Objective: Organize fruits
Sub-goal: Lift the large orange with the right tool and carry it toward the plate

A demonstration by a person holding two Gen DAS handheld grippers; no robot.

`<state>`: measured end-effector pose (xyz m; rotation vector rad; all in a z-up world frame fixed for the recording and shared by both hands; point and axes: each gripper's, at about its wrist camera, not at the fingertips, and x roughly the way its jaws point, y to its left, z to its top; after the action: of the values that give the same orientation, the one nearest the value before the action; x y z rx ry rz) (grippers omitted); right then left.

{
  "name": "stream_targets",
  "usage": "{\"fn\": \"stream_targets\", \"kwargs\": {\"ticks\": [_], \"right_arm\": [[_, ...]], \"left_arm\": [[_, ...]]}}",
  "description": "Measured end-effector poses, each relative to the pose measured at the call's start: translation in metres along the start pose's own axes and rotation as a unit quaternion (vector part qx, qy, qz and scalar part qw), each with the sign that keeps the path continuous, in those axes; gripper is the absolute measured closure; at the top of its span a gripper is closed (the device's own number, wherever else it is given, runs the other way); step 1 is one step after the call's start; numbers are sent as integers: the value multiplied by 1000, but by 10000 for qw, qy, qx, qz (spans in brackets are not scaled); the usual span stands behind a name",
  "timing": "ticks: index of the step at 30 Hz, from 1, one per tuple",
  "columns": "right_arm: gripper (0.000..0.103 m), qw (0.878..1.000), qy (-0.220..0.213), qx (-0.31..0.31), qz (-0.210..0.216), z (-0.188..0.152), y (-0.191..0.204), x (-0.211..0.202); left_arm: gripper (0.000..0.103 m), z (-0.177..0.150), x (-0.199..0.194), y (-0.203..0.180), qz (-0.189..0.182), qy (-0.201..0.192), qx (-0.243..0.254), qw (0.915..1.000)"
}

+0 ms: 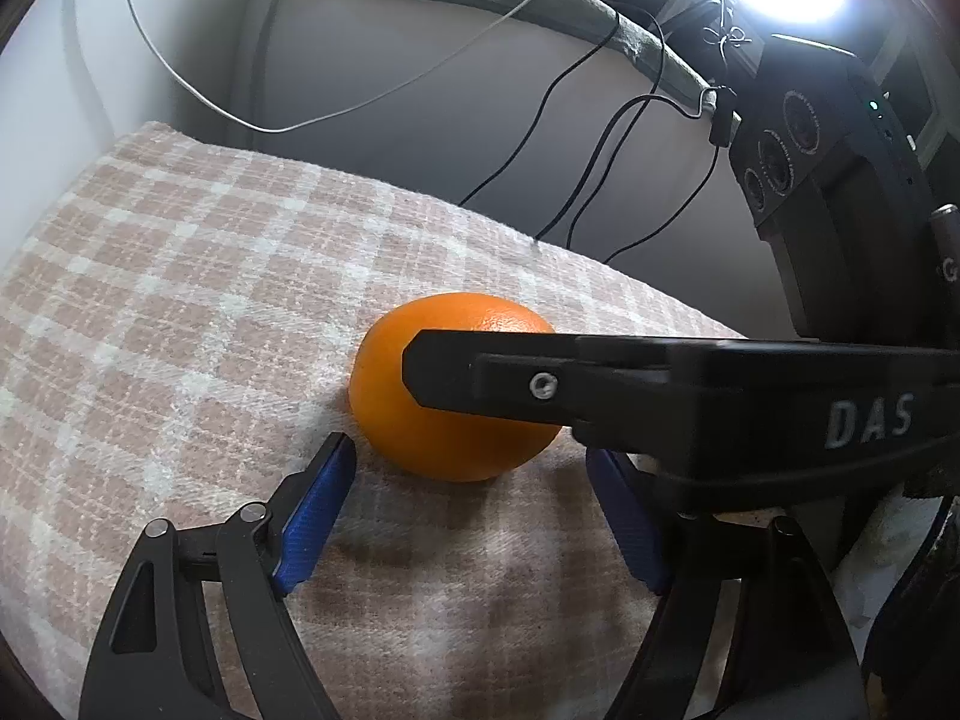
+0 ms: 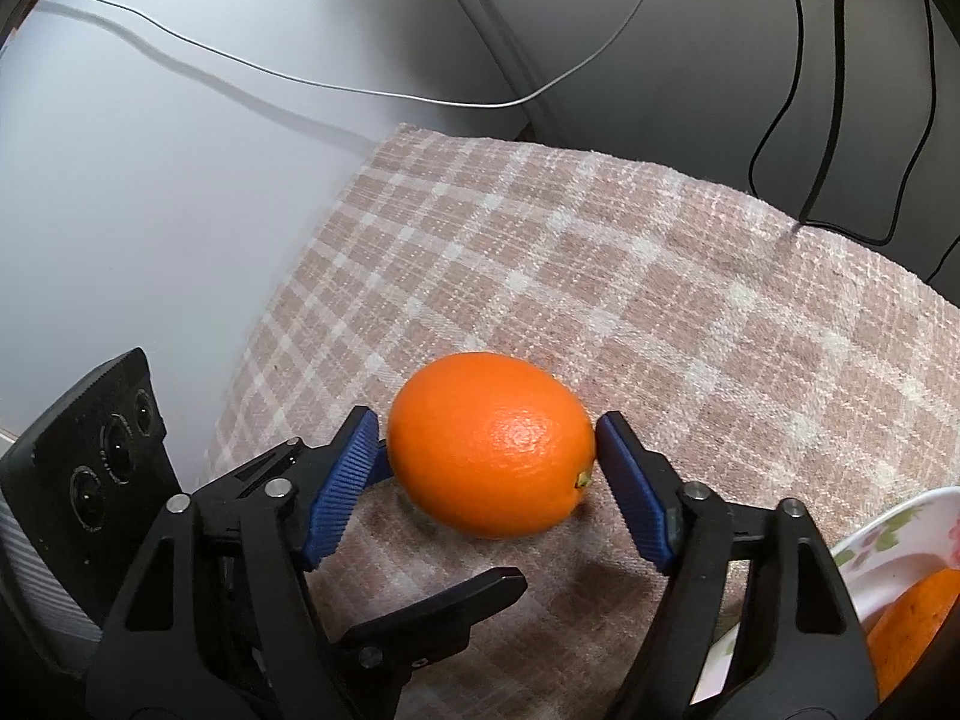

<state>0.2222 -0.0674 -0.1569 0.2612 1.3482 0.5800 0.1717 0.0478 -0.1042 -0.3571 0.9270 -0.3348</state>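
1. The round, glossy orange fruit [image 2: 492, 444] lies on a beige-and-cream checked woven cloth [image 2: 690, 300] spread over the counter, its stem nub turned toward 4 o'clock in the right wrist view.
2. The right gripper [image 2: 486, 450] brackets the orange; its blue ribbed pads [image 2: 342, 480] sit at 9 and 3 o'clock, touching or just shy of the peel. I cannot tell whether it clamps yet.
3. The left gripper [image 1: 468, 474] is released, spread wide, with the fruit just beyond its tips at 12 o'clock.
4. A white floral-patterned plate [image 2: 900, 528] at 4 o'clock already carries another orange-coloured piece, so it is likely the destination.
5. To do this well, close squarely across the widest part, squeeze gently because the peel is slick and round, then lift straight up.
6. Keep the left gripper clear of the path.
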Motion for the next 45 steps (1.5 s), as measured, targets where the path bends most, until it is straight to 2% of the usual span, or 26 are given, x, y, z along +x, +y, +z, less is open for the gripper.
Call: {"fn": "stream_targets", "kwargs": {"ticks": [11,27,45], "right_arm": [[29,10000,-40,24,17,0,-1,0],[29,9998,-166,-9,78,-13,6,-15],[29,9985,-551,12,34,-39,7,-64]], "left_arm": [[37,-1,1,-3,116,-36,52,9999],[37,-11,-18,-11,198,-214,142,9995],[37,-13,-30,-56,115,-369,467,9982]]}}
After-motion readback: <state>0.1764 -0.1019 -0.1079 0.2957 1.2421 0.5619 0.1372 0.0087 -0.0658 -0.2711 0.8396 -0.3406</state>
